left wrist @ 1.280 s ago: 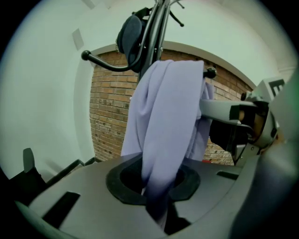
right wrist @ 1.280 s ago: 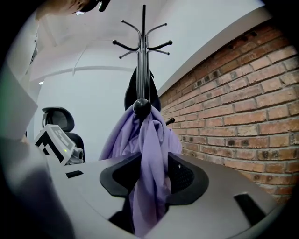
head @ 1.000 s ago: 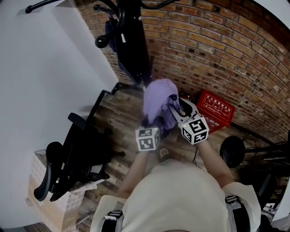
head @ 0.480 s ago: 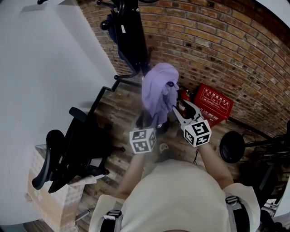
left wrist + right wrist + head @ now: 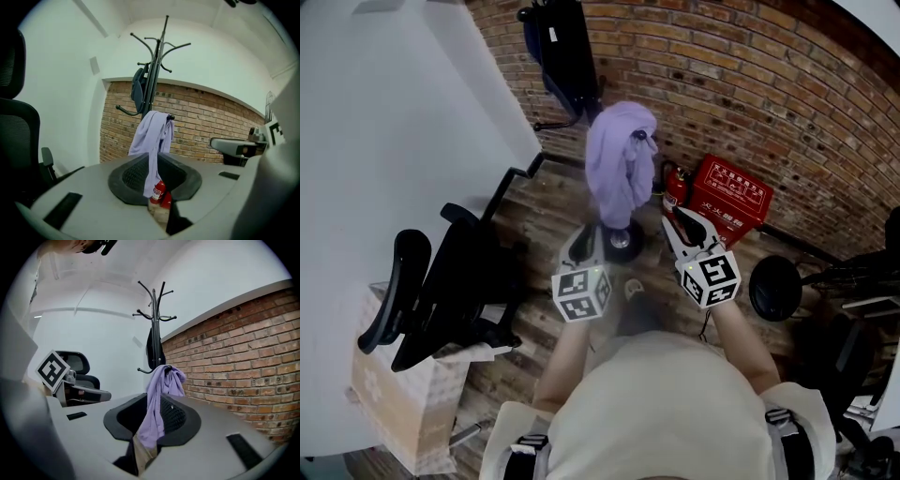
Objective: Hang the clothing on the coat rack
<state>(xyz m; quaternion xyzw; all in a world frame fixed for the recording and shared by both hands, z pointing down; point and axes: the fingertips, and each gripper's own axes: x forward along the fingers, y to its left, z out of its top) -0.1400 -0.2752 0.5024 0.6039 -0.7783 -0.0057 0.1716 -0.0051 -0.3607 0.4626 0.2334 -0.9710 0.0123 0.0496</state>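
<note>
Clothing (image 5: 619,169) hangs draped from a lower hook of the coat rack (image 5: 159,51), so I judge the hanging done, and my left gripper (image 5: 589,236) and right gripper (image 5: 682,220) sit well back from it, both empty, jaws just now closing yet still apart.

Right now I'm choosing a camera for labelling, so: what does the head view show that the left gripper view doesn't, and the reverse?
Only the head view: the red box by the brick wall, the cardboard box at lower left, and the coat rack's base. Only the left gripper view: the rack's upper hooks, spread against the white wall. Both: the purple garment hanging on the rack, the red fire extinguisher and the black office chair.
</note>
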